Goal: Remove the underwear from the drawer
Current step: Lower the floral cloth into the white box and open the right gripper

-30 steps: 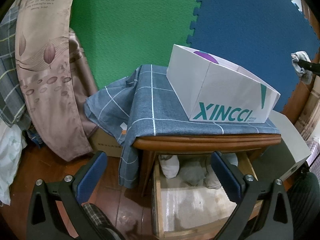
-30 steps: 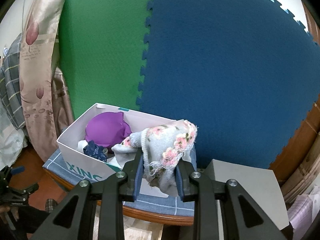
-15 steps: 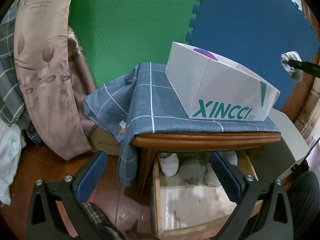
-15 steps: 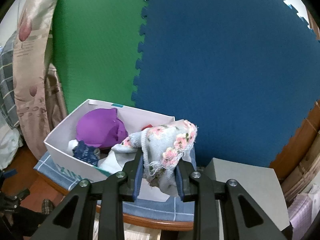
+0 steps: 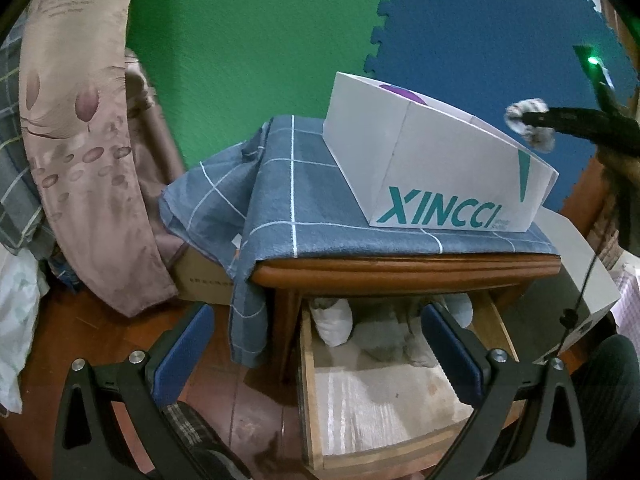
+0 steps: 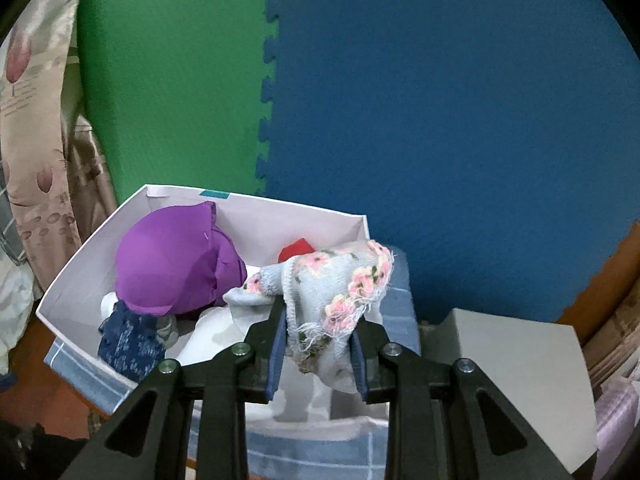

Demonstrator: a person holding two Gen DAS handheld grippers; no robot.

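Note:
My right gripper (image 6: 319, 334) is shut on a pale blue floral underwear (image 6: 340, 280) and holds it over the near right edge of the white XINCCI box (image 6: 80, 272). The box holds a purple garment (image 6: 172, 264), a dark blue piece (image 6: 130, 342) and a red item (image 6: 296, 249). In the left wrist view the right gripper with the underwear (image 5: 530, 122) hangs above the box (image 5: 432, 168). My left gripper (image 5: 316, 354) is open and empty in front of the open wooden drawer (image 5: 308, 364), which holds several pale rolled garments (image 5: 332, 318) at its back.
The box stands on a nightstand covered with a blue checked cloth (image 5: 288, 200). A grey-white box (image 6: 516, 364) stands to its right. A floral curtain (image 5: 80, 140) hangs at the left. Green and blue foam mats (image 6: 400, 100) cover the wall behind.
My right gripper has carried the underwear left and closer over the box. My left gripper has stayed about where it was.

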